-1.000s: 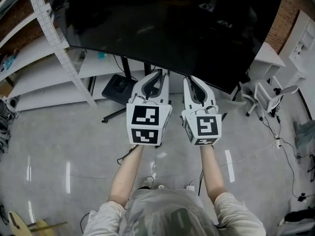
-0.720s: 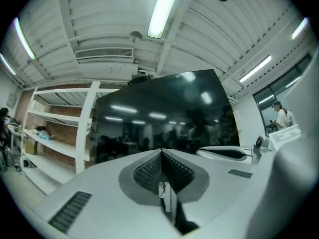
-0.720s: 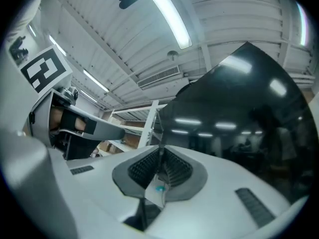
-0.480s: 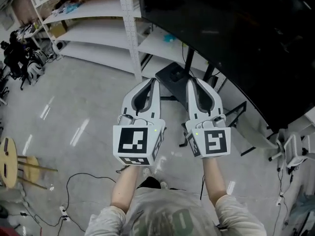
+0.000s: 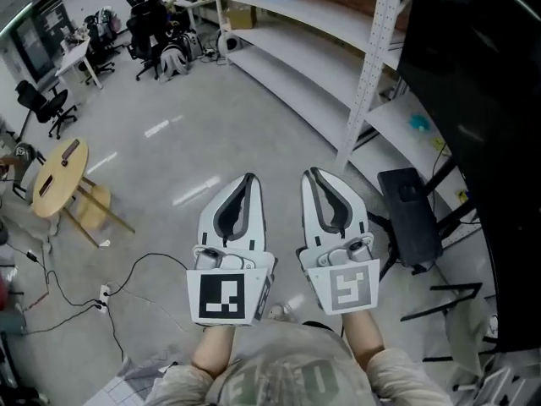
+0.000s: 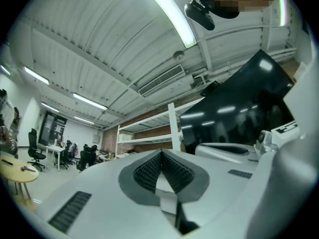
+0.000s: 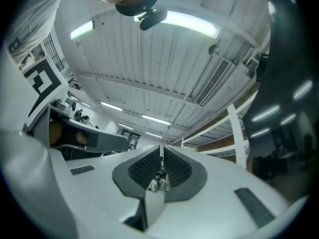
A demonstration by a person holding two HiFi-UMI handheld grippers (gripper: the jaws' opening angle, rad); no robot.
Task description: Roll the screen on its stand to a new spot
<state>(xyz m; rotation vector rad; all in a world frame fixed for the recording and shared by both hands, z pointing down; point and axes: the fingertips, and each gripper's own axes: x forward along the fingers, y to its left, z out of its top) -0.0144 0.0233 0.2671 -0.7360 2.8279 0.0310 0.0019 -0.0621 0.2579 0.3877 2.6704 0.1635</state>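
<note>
The big black screen (image 5: 486, 100) fills the right edge of the head view, and its dark stand base (image 5: 410, 218) rests on the floor below it. My left gripper (image 5: 248, 178) and right gripper (image 5: 311, 174) are held side by side over the grey floor, left of the stand and touching neither it nor the screen. Both are shut with nothing between the pads. In the left gripper view the jaws (image 6: 160, 153) meet and the screen (image 6: 239, 103) rises at the right. The right gripper view shows its jaws (image 7: 161, 151) closed to a thin slit, empty.
A white shelving rack (image 5: 338, 57) runs along the wall beside the screen. A round wooden table (image 5: 59, 176) stands at the left, office chairs (image 5: 51, 108) behind it. Cables (image 5: 118, 294) trail over the floor at the lower left.
The head view has swung from the screen to the room's floor; the screen went from the top to the right edge. Both grippers swung away from the screen, still side by side.
</note>
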